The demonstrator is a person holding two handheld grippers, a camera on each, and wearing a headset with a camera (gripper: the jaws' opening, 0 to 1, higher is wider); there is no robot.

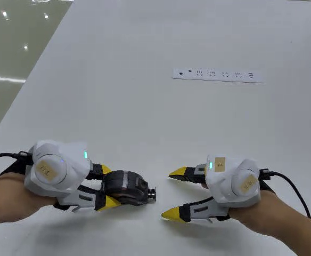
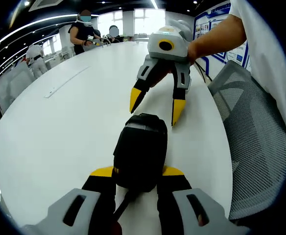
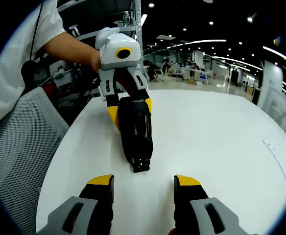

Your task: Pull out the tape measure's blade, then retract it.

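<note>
My left gripper [image 1: 108, 186] pinches the black tape measure [image 1: 128, 188] between its fingers, low on the white counter [image 1: 145, 106]. My right gripper [image 1: 173, 193] faces it nearby, fingers spread.

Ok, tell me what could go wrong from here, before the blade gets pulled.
1. The right hand-held gripper is open and apart from the tape measure. Its end hook is small, so the jaws may close beside it and miss.
2. The left hand-held gripper clamps only the tape measure's rear, so a hard pull could slide it out across the smooth table.
</note>
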